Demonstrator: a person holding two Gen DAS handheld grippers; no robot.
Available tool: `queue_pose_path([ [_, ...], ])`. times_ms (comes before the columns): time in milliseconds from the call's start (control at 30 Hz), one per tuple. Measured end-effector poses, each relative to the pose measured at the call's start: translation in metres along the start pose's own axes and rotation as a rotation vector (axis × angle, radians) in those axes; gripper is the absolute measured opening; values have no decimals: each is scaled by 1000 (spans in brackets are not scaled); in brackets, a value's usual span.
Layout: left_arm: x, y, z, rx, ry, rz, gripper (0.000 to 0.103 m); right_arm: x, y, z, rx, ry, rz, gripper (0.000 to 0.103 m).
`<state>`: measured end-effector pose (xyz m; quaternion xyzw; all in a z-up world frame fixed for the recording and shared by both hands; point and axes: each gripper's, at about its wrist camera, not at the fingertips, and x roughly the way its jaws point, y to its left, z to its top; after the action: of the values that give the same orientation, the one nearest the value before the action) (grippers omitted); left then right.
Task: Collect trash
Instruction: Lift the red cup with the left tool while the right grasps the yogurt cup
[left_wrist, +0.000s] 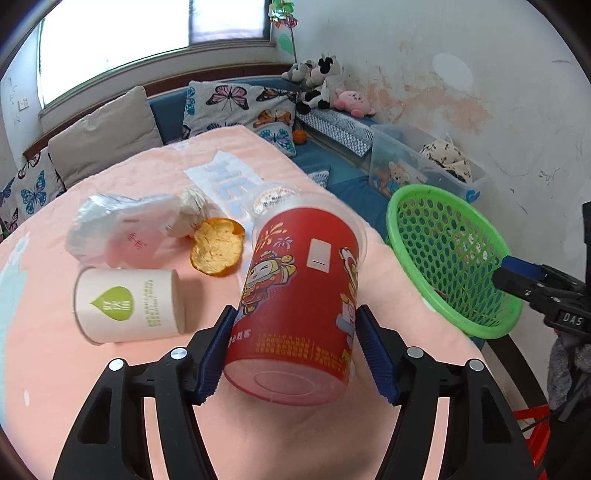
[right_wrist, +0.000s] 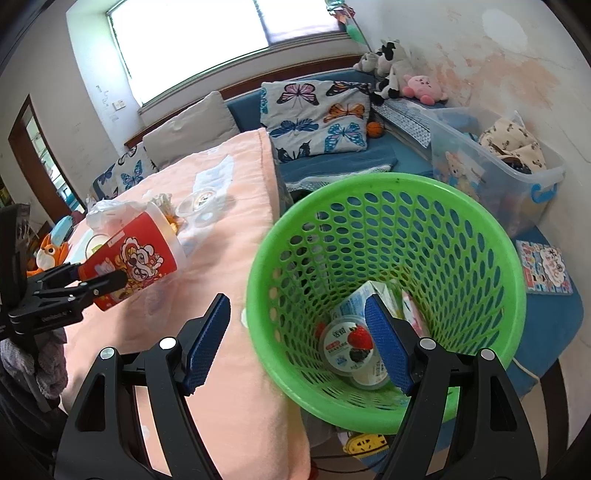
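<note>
On the pink table (left_wrist: 55, 369): one white tube (left_wrist: 127, 304), one orange peel (left_wrist: 217, 246), one plastic bag (left_wrist: 118, 229) | left gripper (left_wrist: 295, 350) clamps one red cup (left_wrist: 301, 295) above it | green basket (right_wrist: 480, 236) holds perhaps three packages, one a yogurt tub (right_wrist: 347, 345) | right gripper (right_wrist: 295, 343) spread wide, straddling its rim

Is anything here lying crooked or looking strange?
The white paper tube lies tipped on its side on the pink tablecloth. The red cup hangs tilted in the left tongs.
</note>
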<state>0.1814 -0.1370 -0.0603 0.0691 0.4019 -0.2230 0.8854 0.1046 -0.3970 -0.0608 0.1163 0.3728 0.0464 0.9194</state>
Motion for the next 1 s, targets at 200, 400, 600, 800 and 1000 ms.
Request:
queue_pose_path([
  [200,-15,10,3,-14,-13,6,63,7,12,6,-27,9,18,75],
  [400,-32,21,2,-19,2,27,63,21,31,20,-72,15,54,75],
  [600,-46,28,-2,-28,26,23,63,42,61,40,-151,20,97,75],
  [800,-62,38,-9,-33,36,34,63,70,91,65,-229,28,147,75],
  [1000,-72,49,-14,-46,39,42,63,108,116,83,-296,57,169,75],
])
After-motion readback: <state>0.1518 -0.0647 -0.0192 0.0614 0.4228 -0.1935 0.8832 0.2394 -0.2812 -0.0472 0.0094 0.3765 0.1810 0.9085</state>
